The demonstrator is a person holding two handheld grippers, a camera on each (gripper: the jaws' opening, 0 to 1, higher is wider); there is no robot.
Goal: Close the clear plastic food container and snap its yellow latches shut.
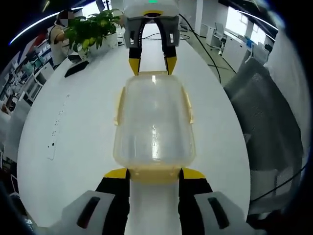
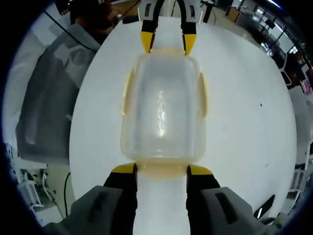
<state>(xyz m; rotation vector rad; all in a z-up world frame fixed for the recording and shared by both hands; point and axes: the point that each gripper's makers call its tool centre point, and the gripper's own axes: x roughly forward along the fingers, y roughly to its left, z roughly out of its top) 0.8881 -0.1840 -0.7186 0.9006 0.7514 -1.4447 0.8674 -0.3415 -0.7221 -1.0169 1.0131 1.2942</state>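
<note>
In the left gripper view the left gripper (image 1: 154,172) has its yellow-tipped jaws spread, one at each corner of the near yellow end latch (image 1: 154,174) of the clear plastic food container (image 1: 154,125), which lies at frame centre with its lid on. The right gripper (image 1: 152,64), jaws likewise apart, meets the far end. The white table (image 1: 73,122) spreads bare along both long sides; a potted plant (image 1: 90,27) stands upper left, a grey chair (image 1: 269,112) at right
</note>
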